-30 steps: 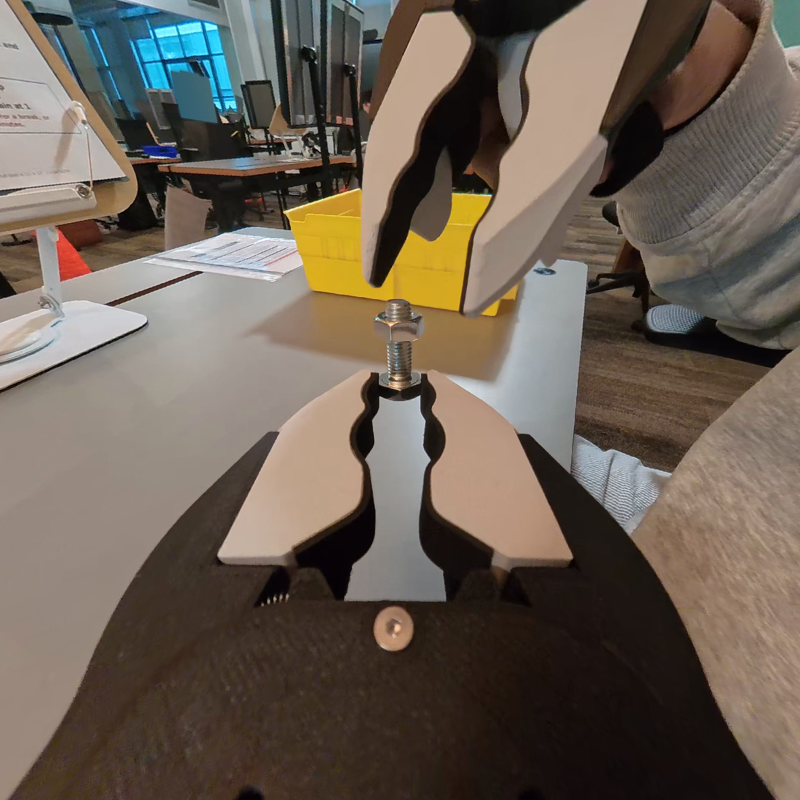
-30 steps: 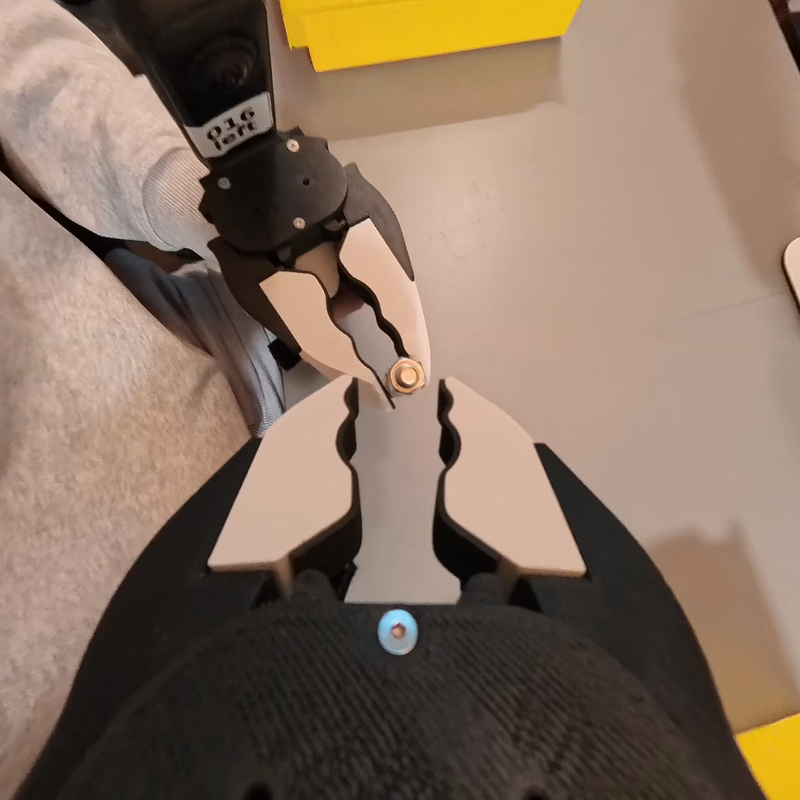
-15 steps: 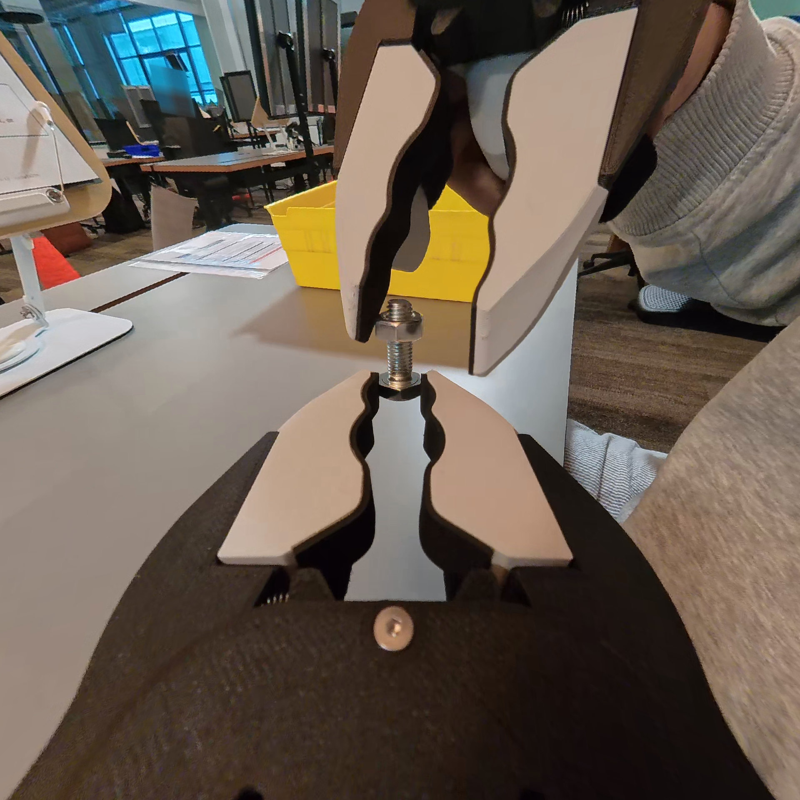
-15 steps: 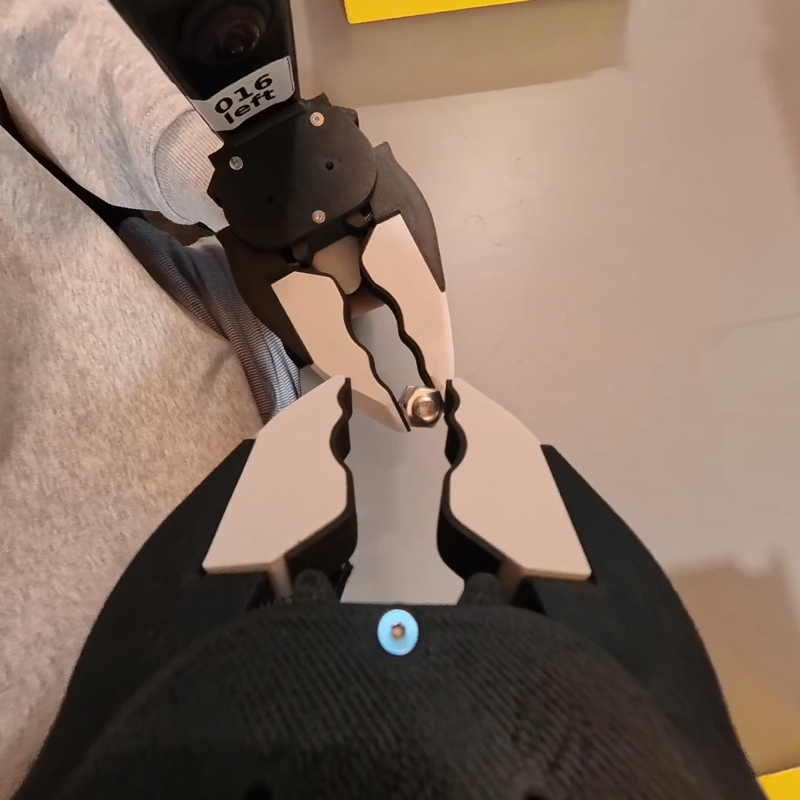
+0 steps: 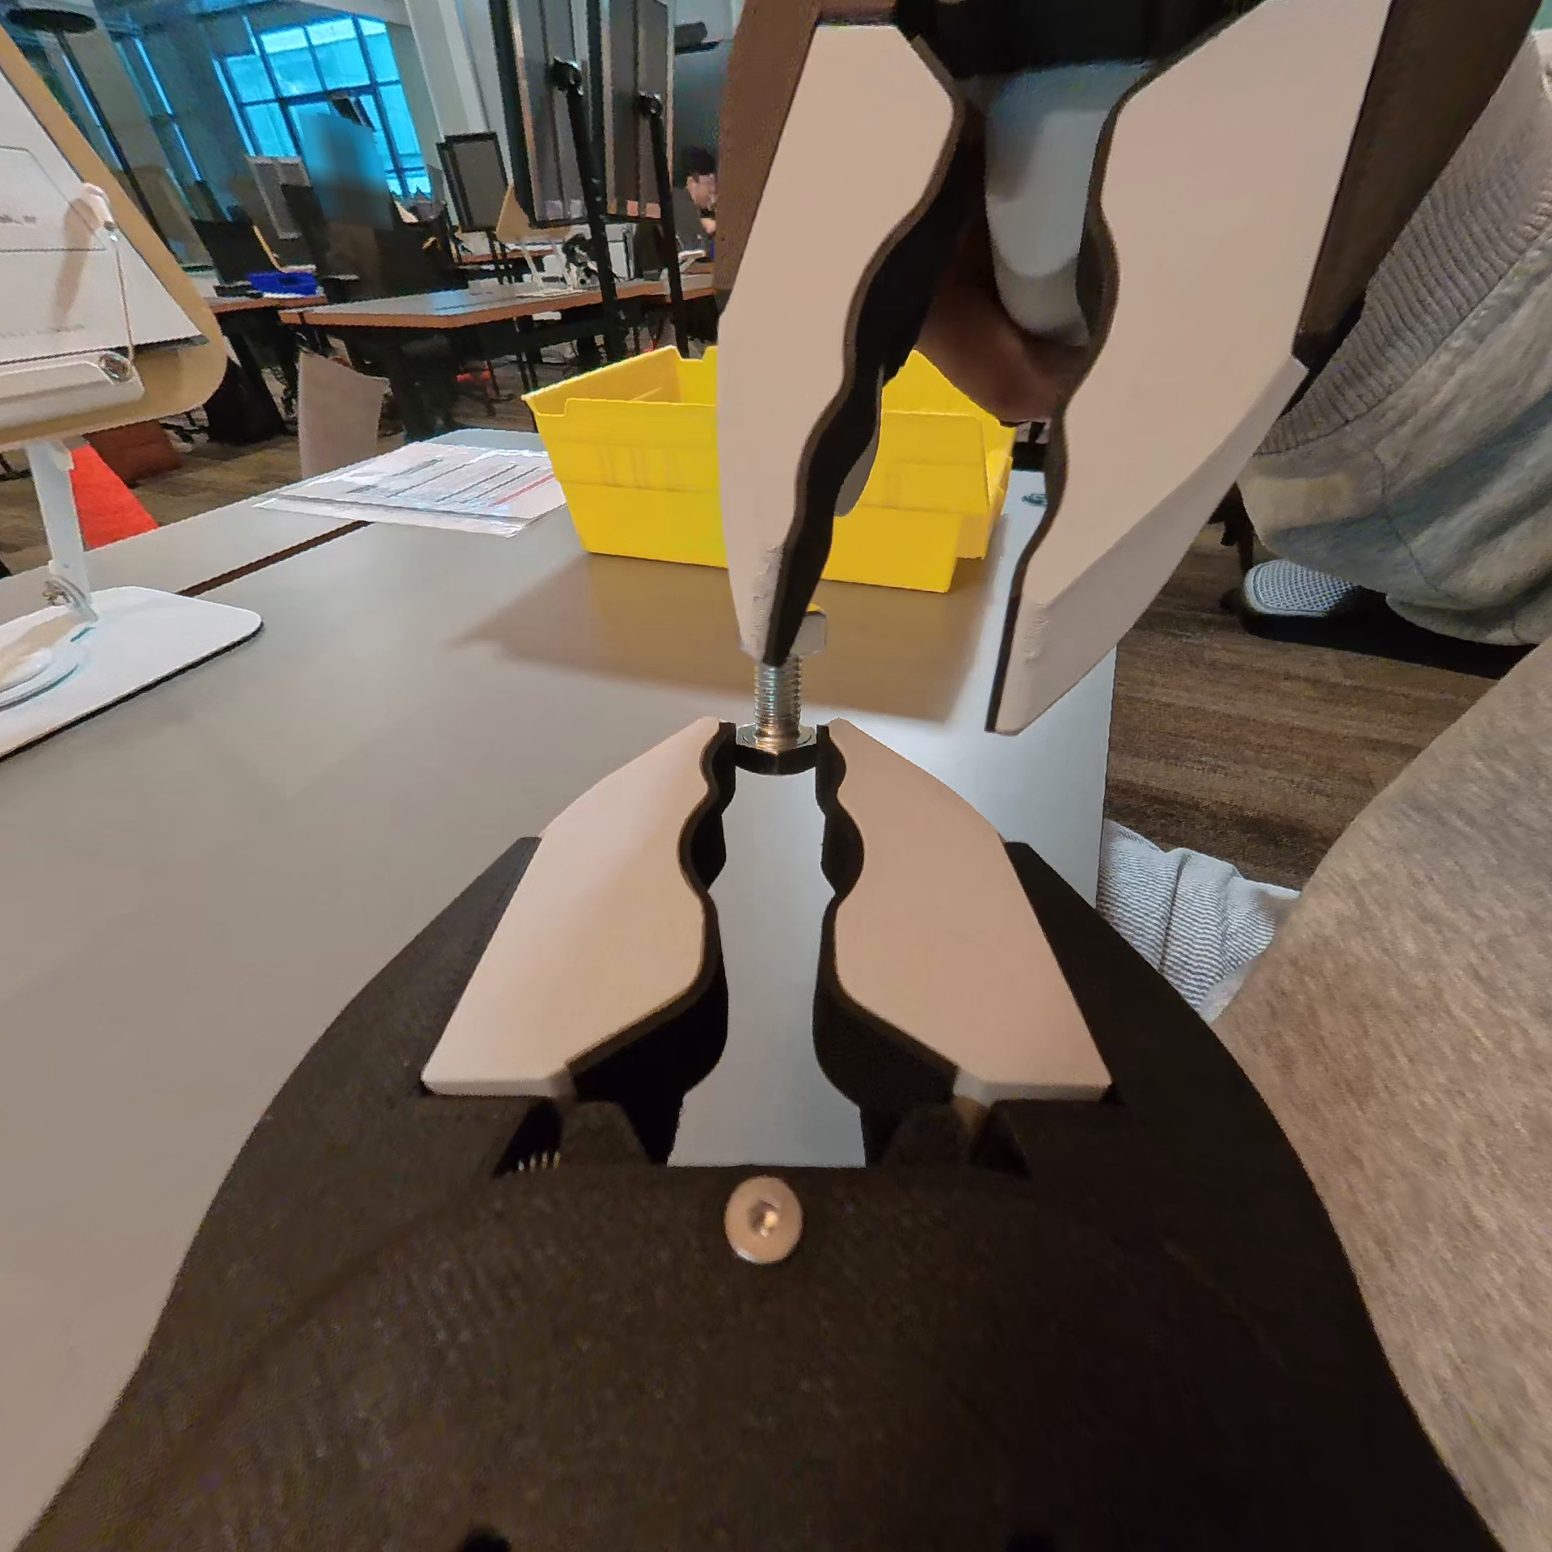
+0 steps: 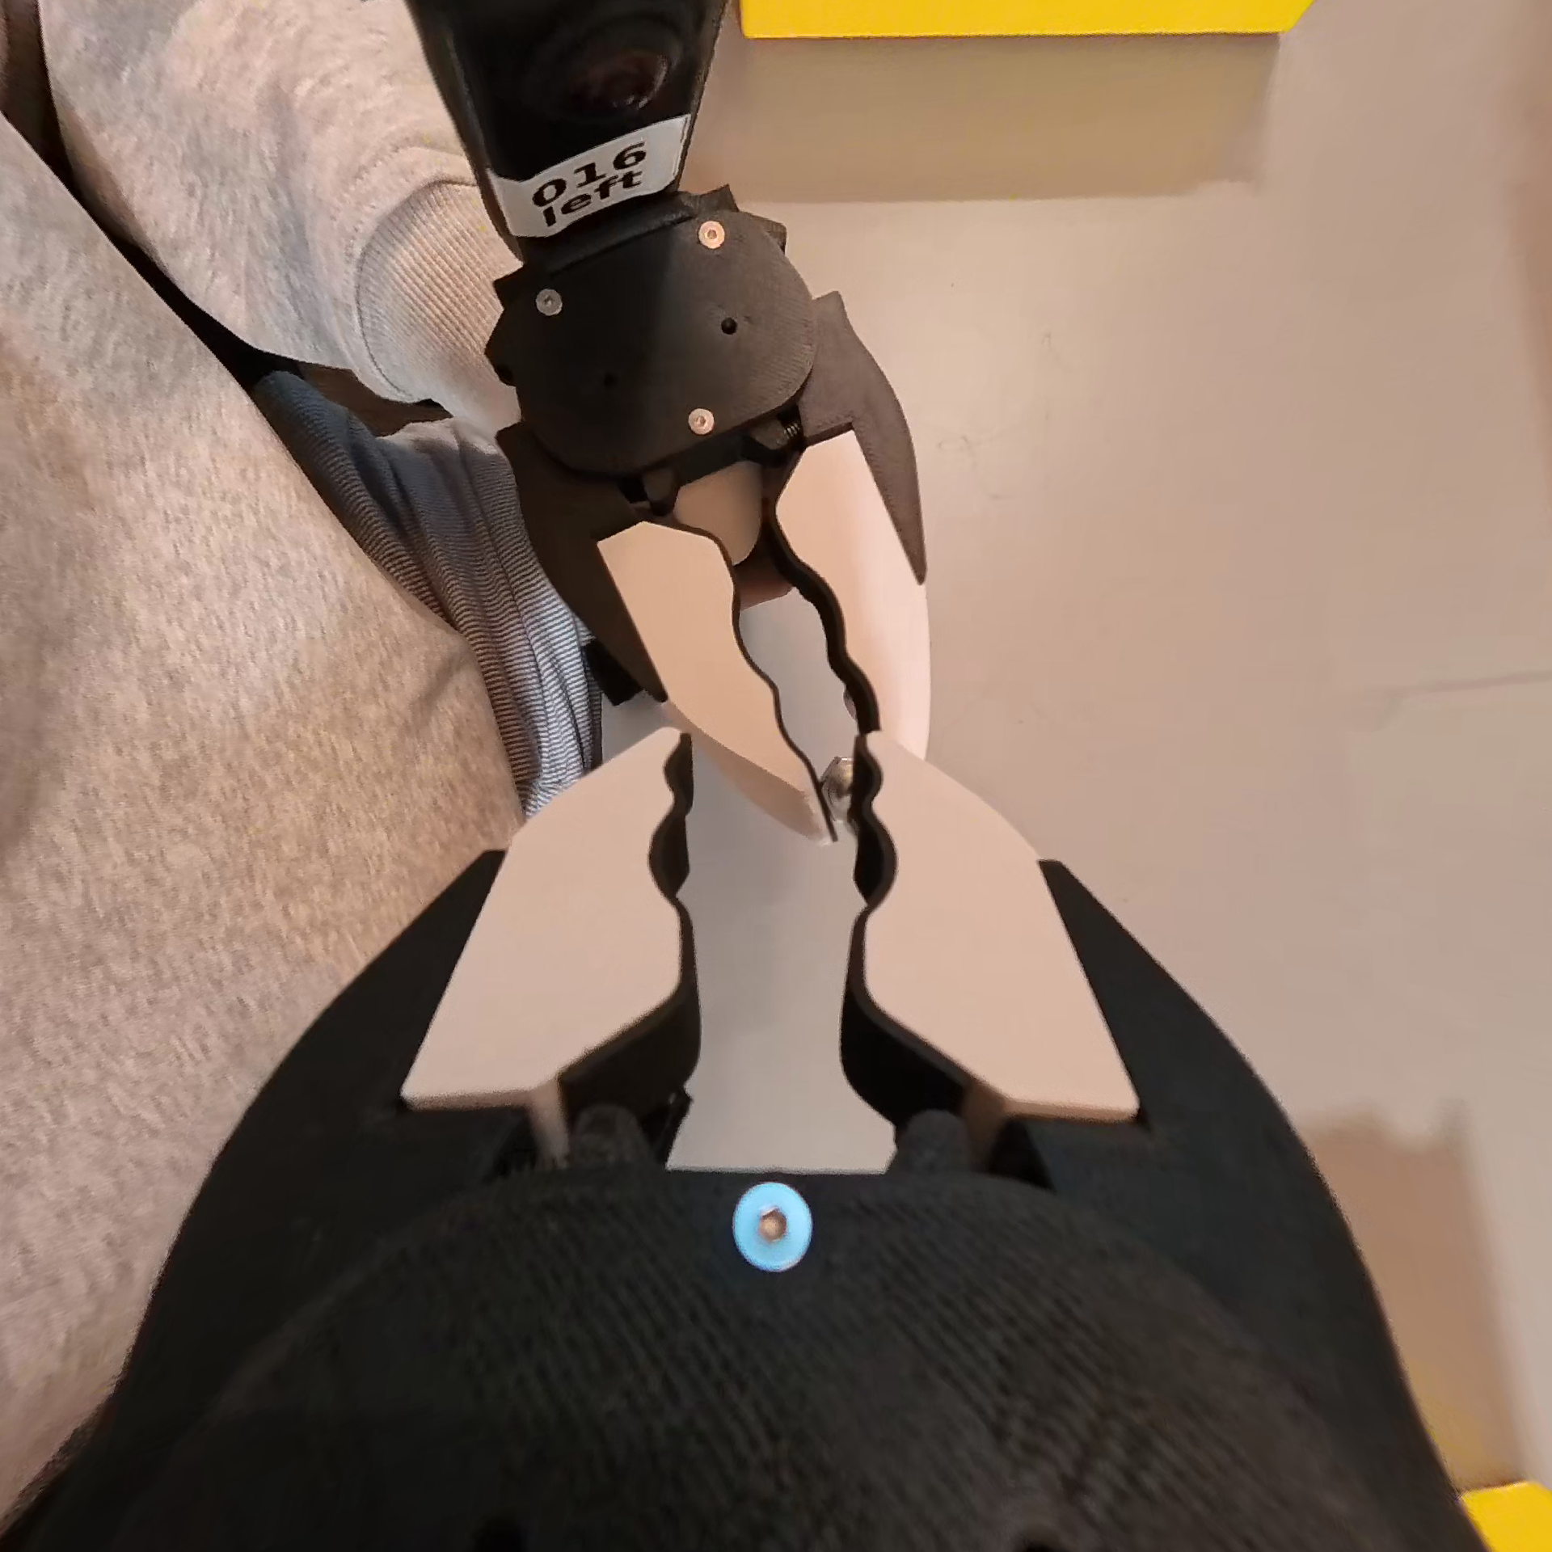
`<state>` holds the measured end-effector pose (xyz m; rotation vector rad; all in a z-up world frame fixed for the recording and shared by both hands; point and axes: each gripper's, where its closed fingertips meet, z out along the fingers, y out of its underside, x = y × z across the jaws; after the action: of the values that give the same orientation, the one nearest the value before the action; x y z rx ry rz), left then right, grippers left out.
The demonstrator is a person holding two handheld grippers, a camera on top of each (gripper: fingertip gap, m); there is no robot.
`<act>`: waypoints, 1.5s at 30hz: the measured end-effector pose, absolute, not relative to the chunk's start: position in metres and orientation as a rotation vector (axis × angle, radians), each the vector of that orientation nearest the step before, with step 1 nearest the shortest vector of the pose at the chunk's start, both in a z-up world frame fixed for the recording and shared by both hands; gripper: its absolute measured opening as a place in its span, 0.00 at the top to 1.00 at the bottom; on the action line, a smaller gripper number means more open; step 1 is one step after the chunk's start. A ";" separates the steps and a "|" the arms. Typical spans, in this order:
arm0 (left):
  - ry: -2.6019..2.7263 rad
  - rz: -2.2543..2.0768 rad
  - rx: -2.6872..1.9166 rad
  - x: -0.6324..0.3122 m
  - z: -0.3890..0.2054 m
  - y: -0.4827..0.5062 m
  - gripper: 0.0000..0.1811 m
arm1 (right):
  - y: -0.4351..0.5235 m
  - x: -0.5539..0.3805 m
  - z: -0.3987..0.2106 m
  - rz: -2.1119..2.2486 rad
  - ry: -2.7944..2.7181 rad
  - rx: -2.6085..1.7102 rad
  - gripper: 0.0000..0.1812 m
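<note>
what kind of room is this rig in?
Probably an open-plan lab or workshop office: rows of desks with monitors behind, a yellow parts bin on the grey table, big windows.

bolt [image 5: 777, 701]: shiny threaded metal | bin [image 5: 647, 470]: glossy yellow plastic | table [image 5: 252, 798]: smooth matt grey

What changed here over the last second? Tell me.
The right tongs came down around the nut atop the bolt, fingers open, one tip beside the nut. The left tongs stayed shut on the bolt's head; the yellow bin did not move.
</note>
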<state>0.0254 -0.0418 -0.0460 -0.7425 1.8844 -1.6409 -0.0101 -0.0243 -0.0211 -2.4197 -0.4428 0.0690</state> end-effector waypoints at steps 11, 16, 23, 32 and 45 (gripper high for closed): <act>1.827 -1.683 -0.793 0.029 -0.040 -0.035 0.89 | -0.034 -0.010 -0.020 0.055 -0.476 -2.456 0.83; 1.776 -1.758 -0.822 0.029 -0.033 -0.030 0.89 | -0.038 0.002 -0.019 0.017 -0.432 -2.478 0.83; 1.774 -1.767 -0.778 0.026 -0.030 -0.034 0.89 | -0.036 0.004 -0.017 0.013 -0.422 -2.452 0.80; 1.784 -1.731 -0.779 0.027 -0.033 -0.033 0.89 | -0.033 0.005 -0.015 0.019 -0.405 -2.423 0.78; 1.826 -1.682 -0.732 0.024 -0.037 -0.040 0.89 | -0.026 0.002 -0.016 0.004 -0.419 -2.394 0.75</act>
<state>0.0237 -0.0403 -0.0373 -0.7317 1.8265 -1.6818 0.0015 -0.0265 -0.0162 -2.3943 -0.4192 0.0042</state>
